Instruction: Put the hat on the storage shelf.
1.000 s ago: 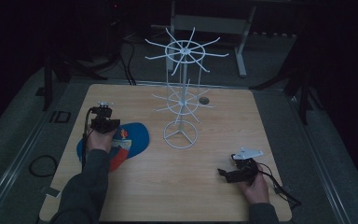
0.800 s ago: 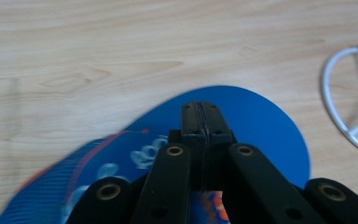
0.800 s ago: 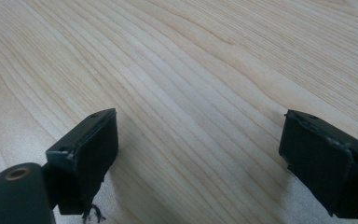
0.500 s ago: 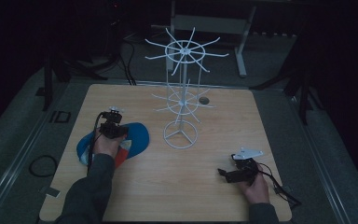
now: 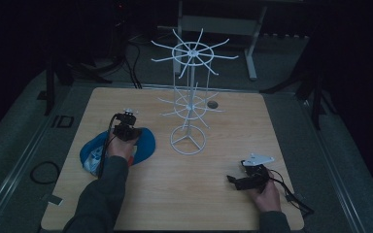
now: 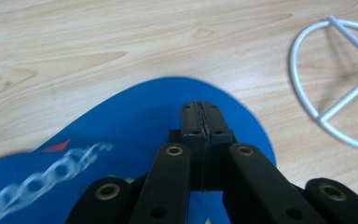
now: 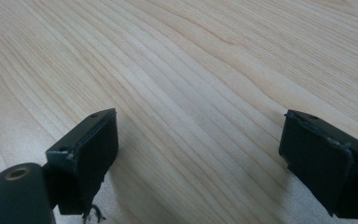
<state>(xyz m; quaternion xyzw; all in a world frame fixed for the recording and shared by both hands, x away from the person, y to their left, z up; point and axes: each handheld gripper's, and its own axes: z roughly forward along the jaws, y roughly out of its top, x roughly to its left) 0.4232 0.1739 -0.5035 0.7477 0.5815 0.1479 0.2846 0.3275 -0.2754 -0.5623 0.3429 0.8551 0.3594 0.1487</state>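
Left gripper (image 6: 200, 122), jaws pressed together, is hovering over the blue cap (image 5: 145, 141) lying at the white rack's (image 5: 189, 92) eight o'clock, nothing hung; right gripper (image 7: 198, 154) is resting wide on the table (image 5: 213, 194).

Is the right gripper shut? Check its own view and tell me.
No. In the right gripper view, the right gripper stands wide open, its jaws far apart over bare wooden table.
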